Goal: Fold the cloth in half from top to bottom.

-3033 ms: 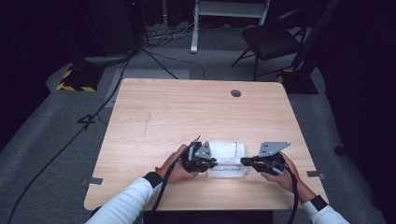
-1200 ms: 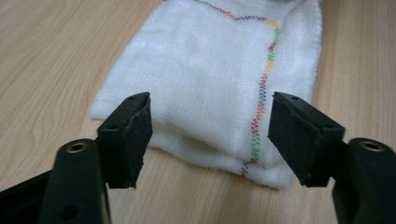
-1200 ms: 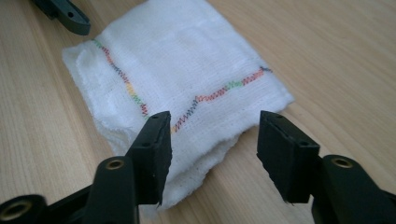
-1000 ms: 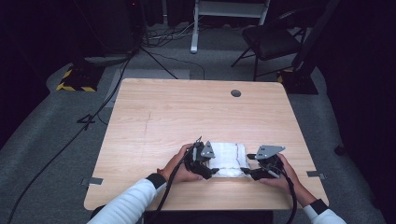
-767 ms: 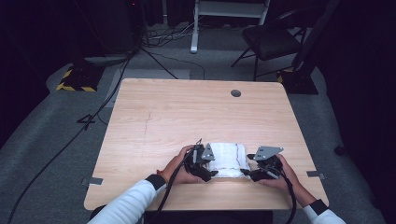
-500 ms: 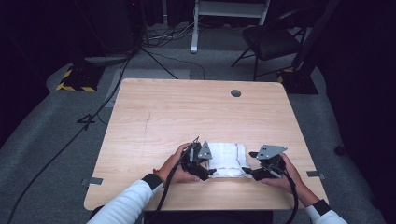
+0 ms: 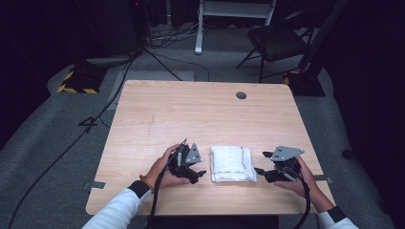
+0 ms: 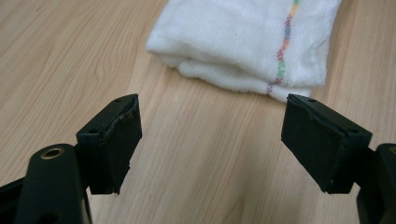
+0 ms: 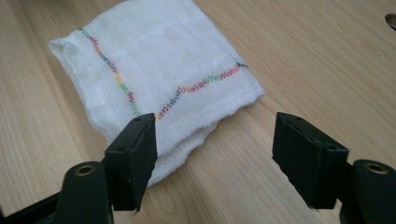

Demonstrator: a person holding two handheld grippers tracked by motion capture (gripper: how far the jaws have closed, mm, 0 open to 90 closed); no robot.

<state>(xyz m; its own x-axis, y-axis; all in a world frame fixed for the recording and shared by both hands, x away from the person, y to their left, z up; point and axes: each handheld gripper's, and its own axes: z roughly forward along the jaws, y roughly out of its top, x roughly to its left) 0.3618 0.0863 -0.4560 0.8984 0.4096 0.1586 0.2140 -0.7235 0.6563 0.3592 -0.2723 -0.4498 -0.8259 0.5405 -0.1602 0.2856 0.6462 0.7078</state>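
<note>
Both grippers sit low on the table (image 7: 157, 114) near its 6 o'clock edge, flanking a folded cloth (image 7: 232, 163). In the high view the left gripper (image 7: 201, 173) lies at the cloth's 9 o'clock, just beside it, and the right gripper (image 7: 258, 170) at its 3 o'clock, close to the cloth's edge. Each is held in a hand: the left hand (image 7: 165, 169) and the right hand (image 7: 300, 177) come in from 6 o'clock in pale sleeves.

In the left gripper view the left gripper (image 8: 210, 135) has its jaws spread wide with bare wood between them; the cloth (image 8: 247, 42) lies ahead at 12 o'clock, apart from both jaws. In the right gripper view the right gripper (image 9: 215, 154) is likewise spread wide and holds nothing; the cloth (image 9: 159, 74) reaches toward 11 o'clock, and its near corner runs behind the left-hand jaw. Whether it touches that jaw cannot be told.

The cloth is white, soft and woven, folded into a rough square of several layers, with zigzag stitching in many colours along its hems.

Elsewhere a round hole (image 7: 241, 95) marks the table toward 1 o'clock. Beyond the table stand a chair (image 7: 277, 43) and loose cables (image 7: 162, 36) on grey floor.
</note>
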